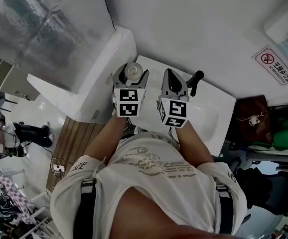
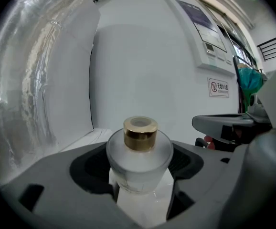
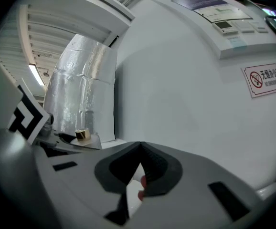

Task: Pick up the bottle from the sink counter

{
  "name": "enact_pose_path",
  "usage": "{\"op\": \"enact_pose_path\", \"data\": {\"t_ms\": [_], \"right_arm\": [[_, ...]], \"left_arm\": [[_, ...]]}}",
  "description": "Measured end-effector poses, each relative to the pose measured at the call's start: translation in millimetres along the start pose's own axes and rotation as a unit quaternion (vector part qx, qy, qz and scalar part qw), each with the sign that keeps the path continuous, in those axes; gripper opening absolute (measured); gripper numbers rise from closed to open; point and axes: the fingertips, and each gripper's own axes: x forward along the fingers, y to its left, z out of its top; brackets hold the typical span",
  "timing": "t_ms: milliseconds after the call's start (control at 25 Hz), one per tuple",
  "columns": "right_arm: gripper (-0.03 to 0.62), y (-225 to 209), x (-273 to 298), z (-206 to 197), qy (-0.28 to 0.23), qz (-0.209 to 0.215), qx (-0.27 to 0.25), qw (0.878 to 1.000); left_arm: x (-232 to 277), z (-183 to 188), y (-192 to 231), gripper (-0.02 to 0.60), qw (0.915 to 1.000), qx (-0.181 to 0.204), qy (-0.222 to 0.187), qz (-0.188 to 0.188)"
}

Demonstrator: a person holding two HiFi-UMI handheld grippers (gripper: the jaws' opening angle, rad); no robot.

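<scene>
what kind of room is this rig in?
Probably a washroom or utility corner. A white sink with a black faucet stands against a plain white wall. A no-smoking sign hangs on that wall, and a foil-wrapped duct runs beside the sink.

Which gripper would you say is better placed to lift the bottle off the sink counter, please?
Left: the left gripper has its jaws closed on the bottle; the right gripper is shut, empty, beside it.

No-smoking sign [image 1: 275,63] on white wall [image 1: 194,24], foil-covered column [image 1: 39,24], brown bag [image 1: 251,118]
</scene>
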Motion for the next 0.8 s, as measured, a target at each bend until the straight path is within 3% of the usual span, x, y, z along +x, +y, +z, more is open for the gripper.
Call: {"op": "enact_pose_path", "data": {"t_ms": [800], "right_arm": [[0.021,12.2,-6.4,-7.5,0.017,0.024,0.006,1.000]], "left_arm": [[-14.1,-2.1,0.7,0.351,0.9998,-0.015,-0.004,0.008]]}}
